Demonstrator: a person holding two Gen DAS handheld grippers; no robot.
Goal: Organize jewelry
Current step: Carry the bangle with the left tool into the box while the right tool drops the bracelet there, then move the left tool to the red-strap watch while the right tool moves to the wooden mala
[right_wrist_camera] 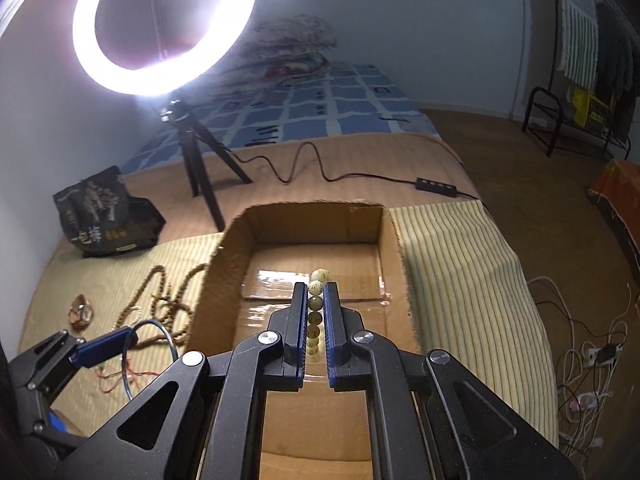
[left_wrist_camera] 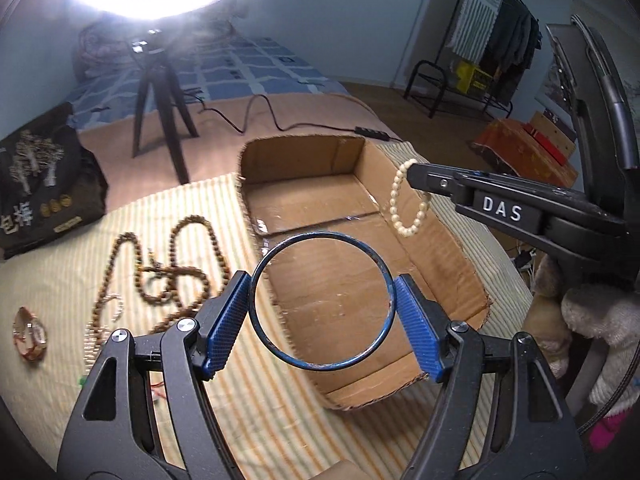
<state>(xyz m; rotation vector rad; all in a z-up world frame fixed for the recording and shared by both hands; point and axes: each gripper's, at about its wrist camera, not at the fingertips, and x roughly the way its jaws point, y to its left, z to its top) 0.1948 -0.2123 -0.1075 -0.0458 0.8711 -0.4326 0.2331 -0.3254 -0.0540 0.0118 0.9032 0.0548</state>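
Observation:
My left gripper (left_wrist_camera: 322, 300) is shut on a thin blue bangle (left_wrist_camera: 320, 365), held upright above the near end of an open cardboard box (left_wrist_camera: 460, 256). My right gripper (right_wrist_camera: 316, 292) is shut on a cream pearl bracelet (right_wrist_camera: 317, 286), which hangs above the box (right_wrist_camera: 390, 248); the bracelet also shows in the left wrist view (left_wrist_camera: 412, 200). A long brown bead necklace (left_wrist_camera: 176, 276) and a small orange bracelet (left_wrist_camera: 30, 332) lie on the striped cloth (left_wrist_camera: 256, 400) left of the box. The left gripper with the bangle also shows in the right wrist view (right_wrist_camera: 120, 340).
A ring light on a black tripod (right_wrist_camera: 200, 160) stands behind the box, its cable (right_wrist_camera: 320, 172) running right. A dark printed bag (left_wrist_camera: 40, 184) lies at the far left. A clothes rack (left_wrist_camera: 492, 40) and floor cables (right_wrist_camera: 592, 360) are at the right, off the bed.

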